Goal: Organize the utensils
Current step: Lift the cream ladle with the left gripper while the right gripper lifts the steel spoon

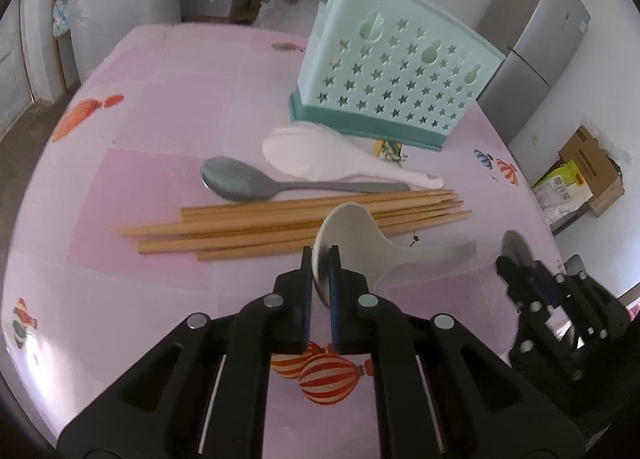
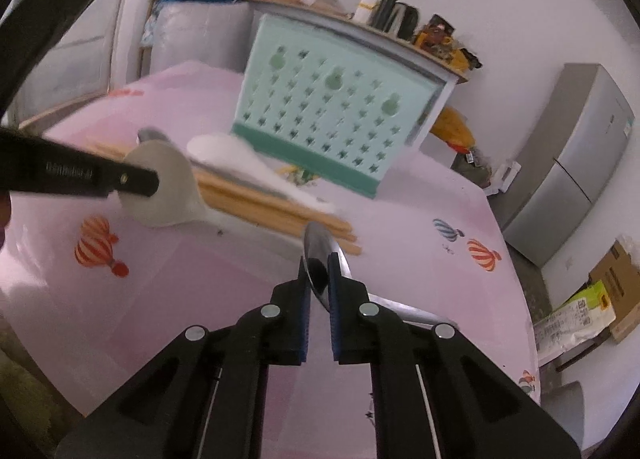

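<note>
My left gripper [image 1: 320, 259] is shut on the rim of a beige soup spoon [image 1: 360, 235], whose handle points right just above the pink tablecloth. My right gripper [image 2: 319, 267] is shut on the bowl of a shiny metal spoon [image 2: 316, 243]; in the left wrist view this gripper [image 1: 508, 263] sits at the far right. Several wooden chopsticks [image 1: 280, 219], a grey metal spoon [image 1: 240, 181] and a white rice paddle [image 1: 312, 155] lie in a row on the cloth. Behind them stands the mint-green utensil holder [image 1: 392, 71] with star-shaped holes.
The table wears a pink cloth [image 1: 160, 139] with balloon prints and ends close on the right. A grey fridge [image 1: 536, 59] and a cardboard box [image 1: 592, 171] stand beyond that edge. A cluttered shelf [image 2: 400, 27] is behind the holder.
</note>
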A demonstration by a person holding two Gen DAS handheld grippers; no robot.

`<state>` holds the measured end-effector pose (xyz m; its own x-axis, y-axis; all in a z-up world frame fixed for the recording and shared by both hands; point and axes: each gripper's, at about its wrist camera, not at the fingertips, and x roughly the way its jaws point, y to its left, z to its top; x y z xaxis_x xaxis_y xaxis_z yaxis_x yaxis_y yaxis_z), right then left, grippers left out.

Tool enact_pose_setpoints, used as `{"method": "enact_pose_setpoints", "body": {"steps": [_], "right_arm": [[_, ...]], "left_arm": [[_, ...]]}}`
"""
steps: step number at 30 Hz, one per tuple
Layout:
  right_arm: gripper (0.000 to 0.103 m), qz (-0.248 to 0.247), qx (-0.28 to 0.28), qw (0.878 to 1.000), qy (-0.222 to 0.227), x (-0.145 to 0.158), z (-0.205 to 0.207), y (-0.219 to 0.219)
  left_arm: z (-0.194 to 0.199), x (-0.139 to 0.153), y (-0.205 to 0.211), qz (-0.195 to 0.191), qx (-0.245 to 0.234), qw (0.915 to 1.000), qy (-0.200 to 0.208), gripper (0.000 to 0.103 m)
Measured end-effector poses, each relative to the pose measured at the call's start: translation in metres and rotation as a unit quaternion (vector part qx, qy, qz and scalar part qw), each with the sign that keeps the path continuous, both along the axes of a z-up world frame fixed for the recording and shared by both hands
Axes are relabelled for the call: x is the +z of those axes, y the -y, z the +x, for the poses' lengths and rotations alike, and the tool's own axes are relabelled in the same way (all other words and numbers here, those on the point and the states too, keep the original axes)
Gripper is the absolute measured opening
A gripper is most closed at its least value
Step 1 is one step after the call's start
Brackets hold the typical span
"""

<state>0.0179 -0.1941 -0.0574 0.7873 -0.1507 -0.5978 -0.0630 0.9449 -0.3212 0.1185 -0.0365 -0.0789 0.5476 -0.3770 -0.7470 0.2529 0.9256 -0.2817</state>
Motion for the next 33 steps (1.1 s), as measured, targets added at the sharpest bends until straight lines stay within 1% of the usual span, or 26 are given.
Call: {"method": "enact_pose_setpoints", "body": {"steps": [2,4,6,8,9,11,13,14,16,17,19,20,21,23,25,26,27,29,31,33], "right_arm": [[0.007,0.024,-0.013,1.000,0.012,0.011,-0.003,0.008],[0.007,0.040,-0.024,0.999,0.022,0.018,-0.004,0.015],[0.006,0.056,-0.033,0.997,0.030,0.025,-0.006,0.022],[0.006,0.070,-0.042,0.996,0.039,0.032,-0.007,0.029],[0.006,0.074,-0.045,0.995,0.042,0.034,-0.007,0.031],[0.006,0.081,-0.051,0.994,0.047,0.037,-0.006,0.036],[0.006,0.087,-0.053,0.994,0.049,0.039,-0.005,0.039],[0.006,0.090,-0.053,0.993,0.049,0.039,-0.005,0.040],[0.006,0.090,-0.053,0.993,0.050,0.039,-0.004,0.040],[0.006,0.090,-0.052,0.993,0.050,0.040,-0.005,0.041],[0.006,0.092,-0.051,0.993,0.051,0.041,-0.005,0.042],[0.006,0.093,-0.050,0.993,0.052,0.042,-0.005,0.043],[0.006,0.094,-0.050,0.993,0.053,0.042,-0.005,0.042],[0.006,0.098,-0.051,0.992,0.055,0.043,-0.004,0.044],[0.006,0.101,-0.051,0.992,0.057,0.044,-0.005,0.044],[0.006,0.103,-0.051,0.992,0.057,0.044,-0.005,0.045],[0.006,0.105,-0.050,0.992,0.057,0.044,-0.005,0.046],[0.006,0.106,-0.049,0.992,0.057,0.044,-0.004,0.045],[0.006,0.108,-0.048,0.991,0.057,0.044,-0.003,0.046],[0.006,0.111,-0.048,0.991,0.058,0.045,-0.003,0.046]], "left_arm": [[-0.005,0.007,0.000,0.007,0.000,0.9998,0.020,0.004],[-0.011,0.020,0.002,0.021,-0.005,0.9982,0.055,0.004],[-0.018,0.036,0.005,0.041,-0.008,0.9942,0.098,0.003],[-0.022,0.053,0.006,0.066,-0.007,0.9869,0.147,0.003],[-0.024,0.066,0.005,0.086,-0.001,0.9783,0.189,0.003],[-0.025,0.087,0.003,0.108,0.011,0.9641,0.242,0.003],[-0.021,0.115,-0.002,0.132,0.033,0.9417,0.308,0.003],[-0.019,0.129,-0.004,0.145,0.044,0.9284,0.339,0.003],[-0.014,0.147,-0.005,0.166,0.052,0.9085,0.380,0.003],[-0.008,0.158,-0.005,0.182,0.052,0.8958,0.402,0.003],[-0.002,0.171,-0.002,0.206,0.046,0.8798,0.426,0.003],[0.000,0.174,0.001,0.214,0.041,0.8749,0.432,0.003],[0.006,0.177,0.006,0.231,0.027,0.8694,0.436,0.003],[0.014,0.176,0.017,0.264,-0.001,0.8611,0.434,0.003],[0.025,0.170,0.032,0.310,-0.039,0.8506,0.423,0.003],[0.028,0.166,0.037,0.322,-0.052,0.8489,0.416,0.003],[0.034,0.162,0.043,0.334,-0.074,0.8495,0.402,0.003],[0.046,0.159,0.050,0.345,-0.102,0.8535,0.377,0.003],[0.060,0.156,0.056,0.357,-0.128,0.8557,0.352,0.003],[0.079,0.154,0.062,0.352,-0.150,0.8709,0.308,0.004]]}}
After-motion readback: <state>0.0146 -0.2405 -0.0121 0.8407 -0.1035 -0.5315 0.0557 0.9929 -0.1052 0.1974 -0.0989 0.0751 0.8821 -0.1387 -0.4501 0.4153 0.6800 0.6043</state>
